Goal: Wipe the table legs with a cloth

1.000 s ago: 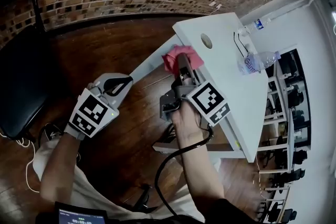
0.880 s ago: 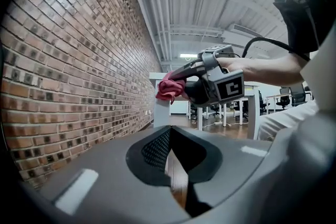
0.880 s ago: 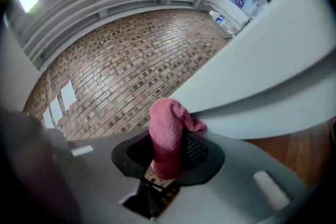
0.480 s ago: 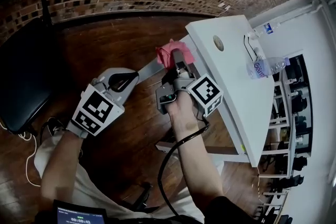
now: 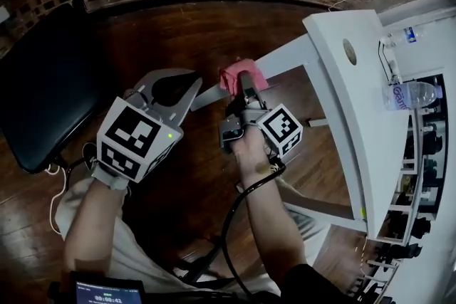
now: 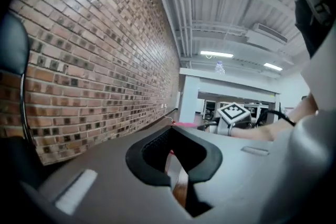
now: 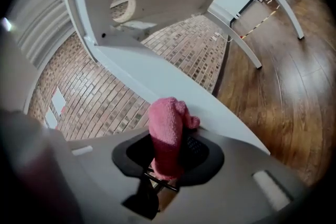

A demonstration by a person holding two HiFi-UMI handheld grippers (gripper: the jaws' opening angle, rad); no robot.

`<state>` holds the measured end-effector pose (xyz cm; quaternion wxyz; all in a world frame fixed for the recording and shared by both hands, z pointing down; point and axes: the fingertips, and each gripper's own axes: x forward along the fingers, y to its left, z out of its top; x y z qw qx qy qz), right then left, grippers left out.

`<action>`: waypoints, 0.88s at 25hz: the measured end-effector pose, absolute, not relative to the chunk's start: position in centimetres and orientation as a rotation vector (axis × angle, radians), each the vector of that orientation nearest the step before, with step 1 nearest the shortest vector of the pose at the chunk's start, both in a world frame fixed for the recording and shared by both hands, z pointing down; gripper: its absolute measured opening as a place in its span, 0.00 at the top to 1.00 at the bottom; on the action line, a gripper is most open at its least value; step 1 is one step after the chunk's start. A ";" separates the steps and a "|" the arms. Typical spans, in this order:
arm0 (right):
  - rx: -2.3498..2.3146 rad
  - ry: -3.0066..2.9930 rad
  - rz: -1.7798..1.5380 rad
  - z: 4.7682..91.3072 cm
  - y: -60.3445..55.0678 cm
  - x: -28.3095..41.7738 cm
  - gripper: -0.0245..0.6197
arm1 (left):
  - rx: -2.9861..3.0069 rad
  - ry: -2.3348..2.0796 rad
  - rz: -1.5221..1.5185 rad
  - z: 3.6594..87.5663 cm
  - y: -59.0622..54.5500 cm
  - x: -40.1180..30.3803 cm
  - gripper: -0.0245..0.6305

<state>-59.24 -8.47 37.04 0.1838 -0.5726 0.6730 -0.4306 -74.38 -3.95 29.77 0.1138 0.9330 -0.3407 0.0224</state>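
My right tongs [image 5: 244,89] were clamped on a pink cloth [image 5: 237,72], its bunched end against the slanted white table leg [image 5: 285,57] just ahead of the jaws. Only their own camera showed the cloth pinched between the pads [image 7: 195,148]. My left tongs [image 5: 174,84], off to the left, had jaws spread wide and empty, apart from the leg

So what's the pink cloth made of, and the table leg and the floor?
The cloth looks like soft knitted or terry fabric: its pink surface is fuzzy and loopy. The table leg seems to be painted metal, or maybe wood: it is smooth, matte and white. The floor looks like glossy wood: brown planks with shine.
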 end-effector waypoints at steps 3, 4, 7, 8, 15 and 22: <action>-1.619 1.899 -1.264 41.0 -8.6 -59.1 0.81 | 2.593 -1.037 0.146 31.6 -5.2 -74.7 0.96; -1.612 1.902 -1.283 42.5 -8.5 -59.3 0.81 | 2.532 -1.063 0.228 33.0 -5.5 -75.1 0.96; -1.605 1.918 -1.338 47.5 -8.6 -59.8 0.81 | 2.372 -1.142 0.485 37.5 -6.3 -76.1 0.96; -1.611 1.926 -1.352 49.2 -8.7 -59.8 0.81 | 2.340 -1.145 0.520 38.4 -6.5 -76.1 0.96; -1.696 1.960 -1.485 62.5 -8.1 -59.1 0.81 | 2.244 -0.993 0.487 40.8 -6.1 -73.5 0.96; -1.820 1.987 -1.683 75.3 -7.5 -59.0 0.81 | 2.231 -0.952 0.577 43.0 -5.7 -72.2 0.96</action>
